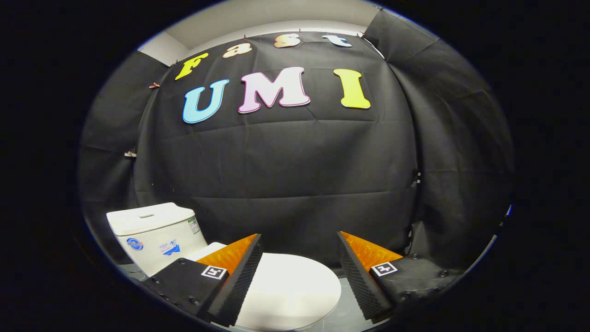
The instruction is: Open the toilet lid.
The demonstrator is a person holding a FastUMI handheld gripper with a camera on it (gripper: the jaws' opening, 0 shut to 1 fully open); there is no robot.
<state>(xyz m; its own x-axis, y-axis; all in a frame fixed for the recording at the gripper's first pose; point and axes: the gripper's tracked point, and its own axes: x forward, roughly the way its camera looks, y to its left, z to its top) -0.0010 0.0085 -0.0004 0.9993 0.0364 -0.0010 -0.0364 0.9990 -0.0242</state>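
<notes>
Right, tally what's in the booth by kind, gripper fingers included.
Toilet lid, shut, between the open fingers: 1
Tank, beyond the fingers: 1
Fingers of the gripper: 2
Wall clips I can make out: 2
Total: 6

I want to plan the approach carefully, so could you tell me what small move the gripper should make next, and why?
Probably lower the gripper toward the front rim of the toilet lid. The lid lies shut and flat between and below the open fingers, which touch nothing; the tank sits off to the left, so the free rim is the near-right edge, where a finger could hook under.
</notes>
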